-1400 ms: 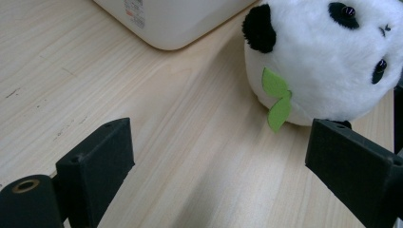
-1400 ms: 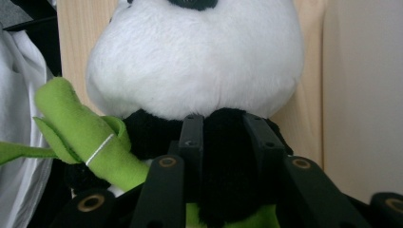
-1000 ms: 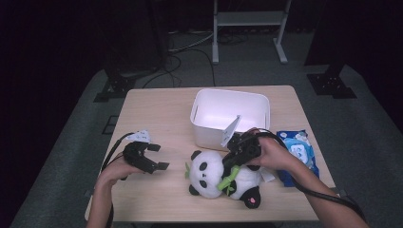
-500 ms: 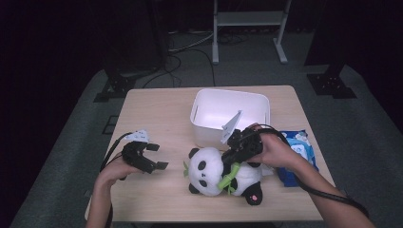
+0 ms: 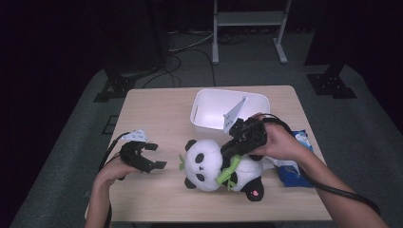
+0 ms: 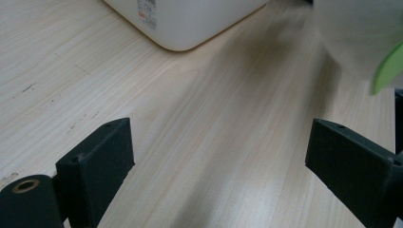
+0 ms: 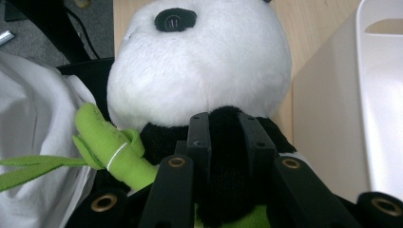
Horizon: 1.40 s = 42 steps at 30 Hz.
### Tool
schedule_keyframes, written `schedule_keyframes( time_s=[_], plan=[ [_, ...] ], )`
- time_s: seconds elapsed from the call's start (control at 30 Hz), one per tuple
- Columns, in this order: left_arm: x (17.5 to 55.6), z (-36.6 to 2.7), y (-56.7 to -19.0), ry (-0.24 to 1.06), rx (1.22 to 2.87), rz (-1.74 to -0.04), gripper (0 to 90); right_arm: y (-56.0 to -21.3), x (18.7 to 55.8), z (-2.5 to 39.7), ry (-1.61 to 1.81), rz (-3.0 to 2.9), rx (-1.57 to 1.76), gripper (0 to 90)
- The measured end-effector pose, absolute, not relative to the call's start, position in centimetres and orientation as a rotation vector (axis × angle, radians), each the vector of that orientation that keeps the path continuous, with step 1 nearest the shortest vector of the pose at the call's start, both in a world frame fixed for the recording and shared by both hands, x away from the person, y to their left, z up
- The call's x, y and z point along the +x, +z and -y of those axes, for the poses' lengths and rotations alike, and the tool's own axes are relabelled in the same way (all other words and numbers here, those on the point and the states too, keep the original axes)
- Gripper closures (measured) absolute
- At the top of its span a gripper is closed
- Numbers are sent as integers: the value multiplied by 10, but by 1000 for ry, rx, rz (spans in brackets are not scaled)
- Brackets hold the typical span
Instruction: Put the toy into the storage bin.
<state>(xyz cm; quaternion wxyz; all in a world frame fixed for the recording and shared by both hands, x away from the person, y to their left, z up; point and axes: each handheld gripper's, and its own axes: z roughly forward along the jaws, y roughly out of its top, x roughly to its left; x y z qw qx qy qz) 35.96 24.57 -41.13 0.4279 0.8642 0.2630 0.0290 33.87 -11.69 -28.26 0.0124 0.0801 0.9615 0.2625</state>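
At a pale wooden table [image 5: 157,121], we grip a plush panda [image 5: 209,164] with our right gripper [image 5: 236,148], its jaws pinching a fold of the black fur at the toy's shoulder, just beside the green bamboo stalk [image 5: 227,173] sewn to its front. The panda lies near the table's front edge, between our two hands and just in front of the white bin [image 5: 214,108]. We judge that the hold sits high on the body so the toy can be lifted whole, and the open bin close behind looks the likely place for it.

Our left gripper [image 5: 151,156] hovers low over bare wood to the panda's left, jaws spread wide and holding nothing, apparently kept clear while the right does the work.

The right gripper view gives what the high view cannot: the black fur bunched between the two jaws, and the panda's white head [image 7: 199,66] rising beyond them, with the bin's wall [image 7: 328,123] alongside. The left gripper view shows the empty gap between its jaws and a corner of the bin [image 6: 190,21] ahead. From above, a blue packet [image 5: 292,171] also lies at the table's right edge, partly under our right forearm.
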Motion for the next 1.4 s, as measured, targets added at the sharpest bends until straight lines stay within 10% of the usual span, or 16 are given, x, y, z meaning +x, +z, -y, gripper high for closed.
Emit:
schedule_keyframes(
  time_s=[1.4],
  plan=[
    [362,-265,-412,81,2108,-697,77,-166,383,142,864,-2892,374,763]
  ],
)
